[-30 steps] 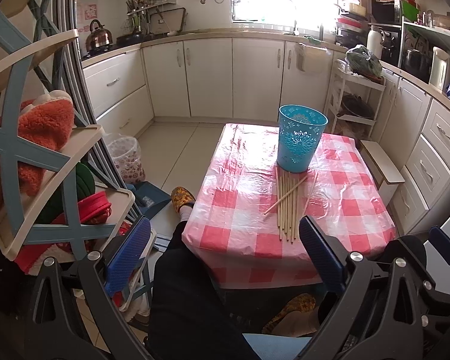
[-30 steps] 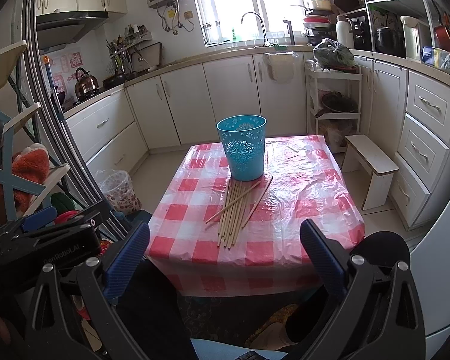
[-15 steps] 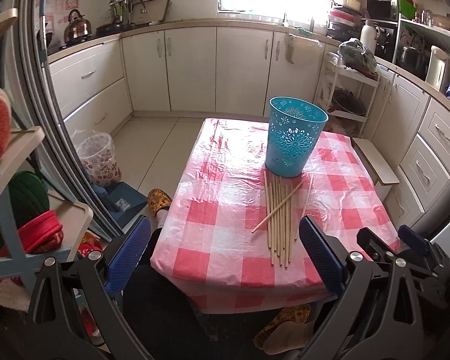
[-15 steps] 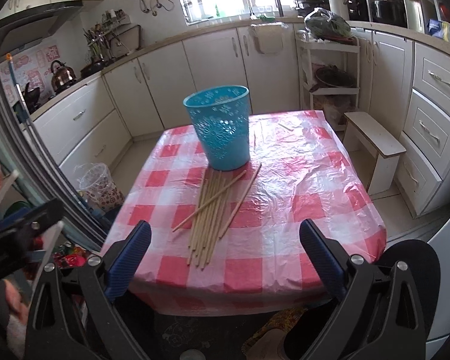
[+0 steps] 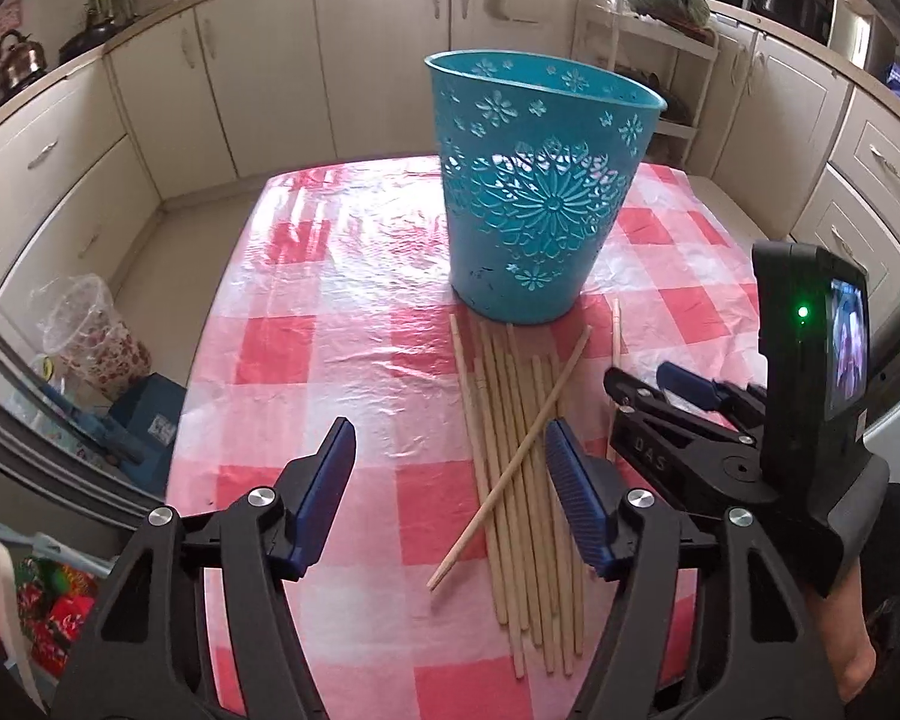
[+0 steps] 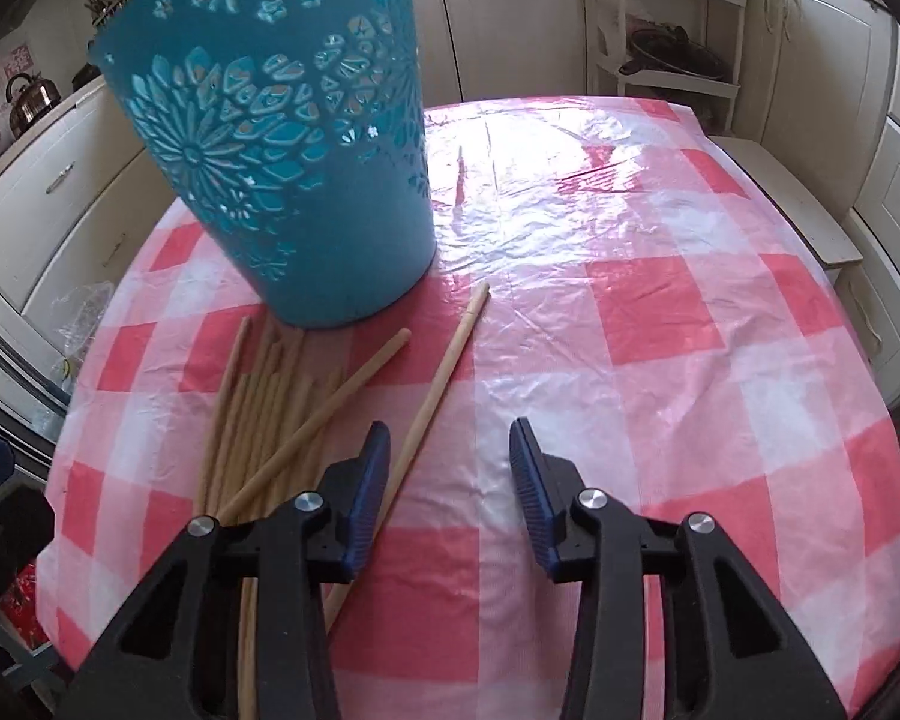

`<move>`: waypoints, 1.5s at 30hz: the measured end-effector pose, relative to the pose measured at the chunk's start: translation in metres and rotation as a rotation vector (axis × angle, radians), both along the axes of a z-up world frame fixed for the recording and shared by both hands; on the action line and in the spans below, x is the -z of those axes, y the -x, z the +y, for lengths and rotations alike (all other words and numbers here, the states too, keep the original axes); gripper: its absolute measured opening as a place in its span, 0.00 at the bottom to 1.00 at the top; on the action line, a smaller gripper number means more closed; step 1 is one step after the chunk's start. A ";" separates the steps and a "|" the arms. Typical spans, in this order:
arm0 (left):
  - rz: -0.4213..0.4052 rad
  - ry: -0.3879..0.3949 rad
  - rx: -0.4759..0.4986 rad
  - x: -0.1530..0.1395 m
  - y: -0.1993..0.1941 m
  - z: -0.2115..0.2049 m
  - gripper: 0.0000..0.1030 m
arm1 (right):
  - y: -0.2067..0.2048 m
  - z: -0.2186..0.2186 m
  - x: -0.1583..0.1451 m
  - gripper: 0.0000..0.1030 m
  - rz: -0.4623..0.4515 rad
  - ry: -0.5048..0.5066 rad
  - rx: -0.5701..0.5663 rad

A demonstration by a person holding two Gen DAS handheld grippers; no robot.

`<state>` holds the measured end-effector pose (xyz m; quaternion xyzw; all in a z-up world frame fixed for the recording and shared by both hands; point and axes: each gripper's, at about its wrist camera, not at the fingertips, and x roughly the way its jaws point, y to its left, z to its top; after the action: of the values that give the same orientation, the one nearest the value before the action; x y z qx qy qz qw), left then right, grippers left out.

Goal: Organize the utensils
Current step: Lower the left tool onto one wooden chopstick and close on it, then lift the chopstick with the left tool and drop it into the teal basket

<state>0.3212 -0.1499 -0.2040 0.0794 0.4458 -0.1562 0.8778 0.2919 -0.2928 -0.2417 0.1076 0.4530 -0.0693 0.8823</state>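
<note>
Looking down, we see the table (image 5: 330, 324) under its red-checked cloth, with the teal basket (image 5: 534, 192) upright toward twelve o'clock. Just at six o'clock of the basket lie the chopsticks (image 5: 510, 456) in a loose bundle, one stick (image 5: 510, 462) crossing them slantwise. Our left gripper (image 5: 450, 492) hovers above the bundle, jaws closing with nothing pinched. Our right gripper (image 6: 450, 480) hangs at three o'clock of the bundle, jaws closing, still spread, a lone chopstick (image 6: 444, 378) running beside its left pad.
</note>
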 end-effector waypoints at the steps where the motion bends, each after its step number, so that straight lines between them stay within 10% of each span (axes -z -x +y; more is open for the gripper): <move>1: 0.003 -0.003 0.016 0.004 -0.003 -0.006 0.60 | -0.005 0.001 0.002 0.40 0.008 0.037 -0.013; 5: 0.028 -0.032 0.049 0.027 -0.024 -0.030 0.59 | -0.007 -0.004 0.001 0.15 0.011 0.096 -0.087; 13: 0.026 -0.137 0.142 0.055 -0.042 -0.081 0.59 | 0.017 -0.041 -0.001 0.09 0.048 0.057 -0.219; 18: 0.020 -0.229 0.153 0.069 -0.046 -0.103 0.10 | 0.023 -0.048 0.002 0.09 0.016 -0.034 -0.205; 23: 0.070 -0.112 0.126 0.066 -0.048 -0.092 0.05 | 0.022 -0.051 0.003 0.09 0.005 -0.076 -0.195; 28: 0.162 0.155 0.027 0.058 -0.050 -0.035 0.05 | 0.017 -0.053 0.003 0.09 0.000 -0.098 -0.206; 32: 0.165 0.191 -0.043 0.057 -0.047 -0.002 0.05 | 0.015 -0.044 0.002 0.09 0.001 -0.094 -0.232; 38: 0.198 0.138 -0.104 0.072 -0.048 0.023 0.06 | 0.013 -0.026 0.001 0.16 -0.002 0.022 -0.251; 42: 0.185 0.065 -0.106 0.068 -0.053 0.018 0.34 | 0.012 -0.020 0.002 0.15 0.005 0.070 -0.255; 45: 0.169 -0.041 -0.089 0.068 -0.056 0.008 0.31 | 0.011 -0.025 0.002 0.08 0.006 0.051 -0.246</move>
<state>0.3768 -0.1419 -0.2718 0.0643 0.5243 -0.1140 0.8414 0.2808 -0.3181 -0.2441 0.0284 0.4636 0.0277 0.8851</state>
